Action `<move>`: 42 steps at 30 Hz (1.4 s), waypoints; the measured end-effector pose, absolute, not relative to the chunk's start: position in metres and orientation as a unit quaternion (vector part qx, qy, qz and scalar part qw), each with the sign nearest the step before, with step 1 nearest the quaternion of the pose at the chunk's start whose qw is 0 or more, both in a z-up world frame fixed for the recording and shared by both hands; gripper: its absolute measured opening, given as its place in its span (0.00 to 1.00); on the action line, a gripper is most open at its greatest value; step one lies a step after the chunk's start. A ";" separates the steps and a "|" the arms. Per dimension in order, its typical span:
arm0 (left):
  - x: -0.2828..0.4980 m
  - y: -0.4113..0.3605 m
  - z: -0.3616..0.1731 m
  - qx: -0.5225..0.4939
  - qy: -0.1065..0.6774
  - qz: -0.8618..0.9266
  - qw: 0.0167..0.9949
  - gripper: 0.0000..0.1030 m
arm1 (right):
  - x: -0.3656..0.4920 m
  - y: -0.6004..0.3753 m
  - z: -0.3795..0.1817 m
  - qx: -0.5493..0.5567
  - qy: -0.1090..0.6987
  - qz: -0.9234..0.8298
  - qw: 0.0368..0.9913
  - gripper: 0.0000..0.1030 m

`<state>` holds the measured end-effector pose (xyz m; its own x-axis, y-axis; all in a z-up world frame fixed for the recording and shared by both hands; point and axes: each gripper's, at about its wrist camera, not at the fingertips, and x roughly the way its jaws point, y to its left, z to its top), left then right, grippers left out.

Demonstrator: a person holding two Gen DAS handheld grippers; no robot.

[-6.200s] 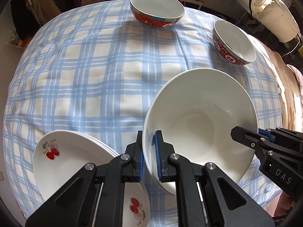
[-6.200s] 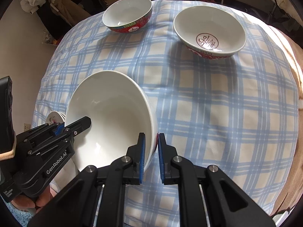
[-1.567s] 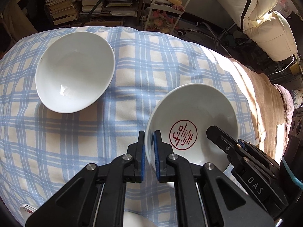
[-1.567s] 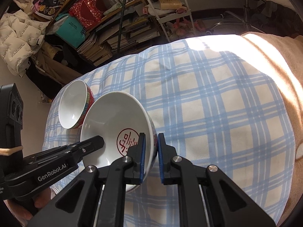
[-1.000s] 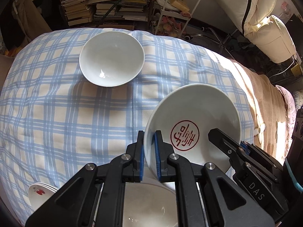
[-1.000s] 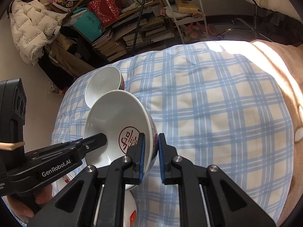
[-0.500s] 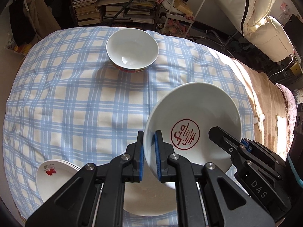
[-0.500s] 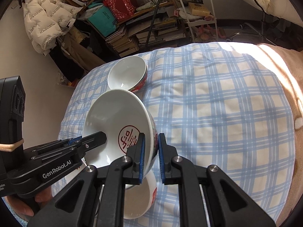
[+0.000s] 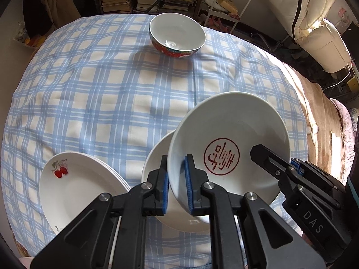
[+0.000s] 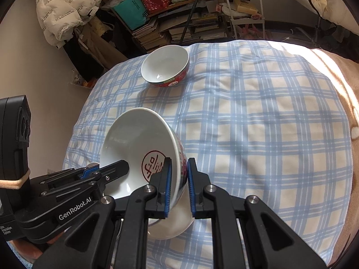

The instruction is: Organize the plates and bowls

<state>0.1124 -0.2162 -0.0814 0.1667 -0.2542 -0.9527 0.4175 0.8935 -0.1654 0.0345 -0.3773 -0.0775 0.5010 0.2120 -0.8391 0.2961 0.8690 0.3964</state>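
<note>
Two grippers clamp opposite rims of one stamped bowl (image 9: 228,148), tilted at lower centre above the checked cloth (image 9: 89,94). It now hangs over the plain white bowl (image 9: 157,157), which earlier was under the frame's bottom edge. Cherry plates (image 9: 76,192) lie lower left; the glossy red-sided bowl (image 9: 177,35) sits upper centre. The left gripper (image 9: 176,188) is loosening, the rim between its pads; the right gripper (image 10: 179,188) pinches firmly, pointing steeply down.

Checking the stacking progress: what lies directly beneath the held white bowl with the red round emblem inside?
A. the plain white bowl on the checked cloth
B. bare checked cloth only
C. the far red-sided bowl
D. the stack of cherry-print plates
A: the emblem bowl hangs tilted over the plain white bowl, with the cherry-print plates off to one side.
</note>
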 end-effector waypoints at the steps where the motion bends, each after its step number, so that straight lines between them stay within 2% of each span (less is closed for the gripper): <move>1: 0.111 -0.214 -0.084 0.064 0.608 -0.221 0.760 0.13 | 0.034 -0.374 -0.079 0.250 0.502 -0.025 0.828 0.14; 9: 0.103 -0.207 -0.094 0.073 0.590 -0.214 0.775 0.13 | 0.029 -0.355 -0.091 0.223 0.515 -0.030 0.827 0.14; 16: 0.101 -0.203 -0.109 0.060 0.610 -0.222 0.758 0.13 | 0.027 -0.360 -0.100 0.244 0.524 -0.027 0.816 0.14; 25: 0.103 -0.204 -0.117 0.064 0.617 -0.220 0.753 0.13 | 0.031 -0.355 -0.108 0.219 0.537 -0.023 0.814 0.14; 42: 0.102 -0.212 -0.116 0.121 0.614 -0.210 0.751 0.12 | 0.035 -0.350 -0.109 0.180 0.550 -0.027 0.815 0.14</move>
